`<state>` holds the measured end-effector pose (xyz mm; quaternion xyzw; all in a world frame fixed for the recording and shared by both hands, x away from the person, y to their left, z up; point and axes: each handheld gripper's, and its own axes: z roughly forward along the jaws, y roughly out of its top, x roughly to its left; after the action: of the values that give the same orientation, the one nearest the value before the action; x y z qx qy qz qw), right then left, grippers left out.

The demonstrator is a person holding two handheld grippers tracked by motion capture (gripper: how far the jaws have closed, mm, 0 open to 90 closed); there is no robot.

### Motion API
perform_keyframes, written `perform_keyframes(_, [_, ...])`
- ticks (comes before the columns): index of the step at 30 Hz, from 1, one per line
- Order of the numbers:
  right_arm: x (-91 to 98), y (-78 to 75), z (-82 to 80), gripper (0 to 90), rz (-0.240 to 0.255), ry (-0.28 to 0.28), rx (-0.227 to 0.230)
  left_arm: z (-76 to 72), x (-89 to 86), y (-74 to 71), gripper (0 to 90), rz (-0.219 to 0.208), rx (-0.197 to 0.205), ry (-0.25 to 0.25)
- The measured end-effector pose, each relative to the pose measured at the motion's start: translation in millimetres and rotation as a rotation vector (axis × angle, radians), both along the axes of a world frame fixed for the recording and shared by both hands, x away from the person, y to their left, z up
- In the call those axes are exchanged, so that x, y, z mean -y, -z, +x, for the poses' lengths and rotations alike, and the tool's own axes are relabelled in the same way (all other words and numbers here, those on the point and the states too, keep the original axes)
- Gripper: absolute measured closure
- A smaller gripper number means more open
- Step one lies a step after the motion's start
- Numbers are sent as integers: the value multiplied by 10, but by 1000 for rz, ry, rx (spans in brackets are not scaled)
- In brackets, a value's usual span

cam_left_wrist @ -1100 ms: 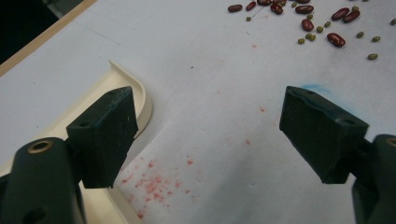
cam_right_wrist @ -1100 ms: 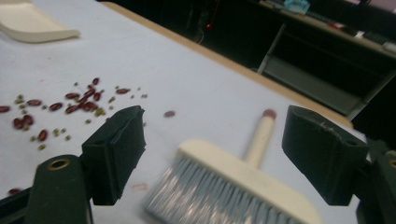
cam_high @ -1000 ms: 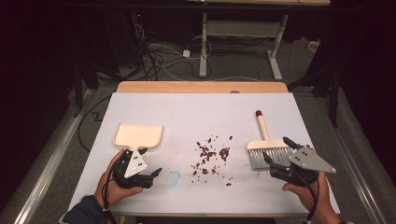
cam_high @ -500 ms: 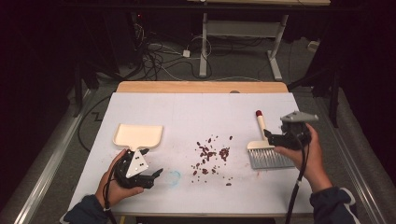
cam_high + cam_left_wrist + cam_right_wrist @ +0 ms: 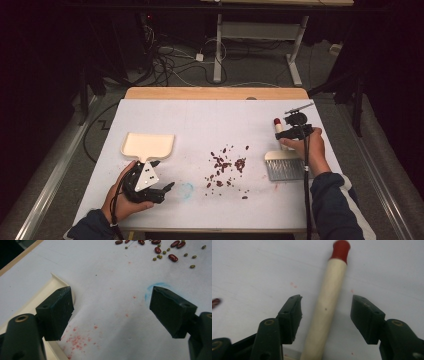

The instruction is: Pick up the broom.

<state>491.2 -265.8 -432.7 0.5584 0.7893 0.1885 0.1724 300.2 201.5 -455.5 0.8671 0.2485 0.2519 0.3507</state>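
Between closing jaws, brush handle point(image 5: 328, 307), gaps either side

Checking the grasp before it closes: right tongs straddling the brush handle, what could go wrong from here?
1. The right tongs have just been closing, pads still clear of the brush handle; it sits nearer one pad, so it may roll or skew.
2. Swinging the brush could scatter the beans.
3. The left tongs are open beside the dustpan, not gripping it.
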Motion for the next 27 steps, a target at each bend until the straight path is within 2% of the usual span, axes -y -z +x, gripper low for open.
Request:
perform_keyframes(3, [-5, 114, 61, 499, -36, 8, -72, 0, 3, 2, 186, 1, -1, 2])
perform_keyframes(4, [0, 119, 67, 513, -21, 18, -70, -1, 4, 2, 186, 3, -1, 2])
perform_keyframes(7, [-16, 111, 79, 592, -19, 2, -82, 0, 17, 6, 186, 8, -2, 4])
perform_keyframes(8, [-32, 107, 82, 628, -20, -6, -87, 0, 17, 6, 186, 8, -2, 4])
perform_keyframes(11, [-79, 98, 89, 652, -42, -1, -94, -6, 25, 2, 186, 13, 0, 10])
perform_keyframes(16, [-94, 118, 65, 702, -13, 9, -56, -14, 26, 7, 188, 16, -2, 14])
perform_keyframes(18, [-92, 121, 61, 703, -15, 7, -49, -15, 22, 7, 188, 15, -2, 14])
perform_keyframes(22, [-32, 127, -4, 705, 45, -1, -3, -18, 13, 4, 189, 13, -3, 9])
perform_keyframes(27, [71, 0, -192, 706, 121, -12, 135, -23, 15, -2, 190, 15, -2, 2])
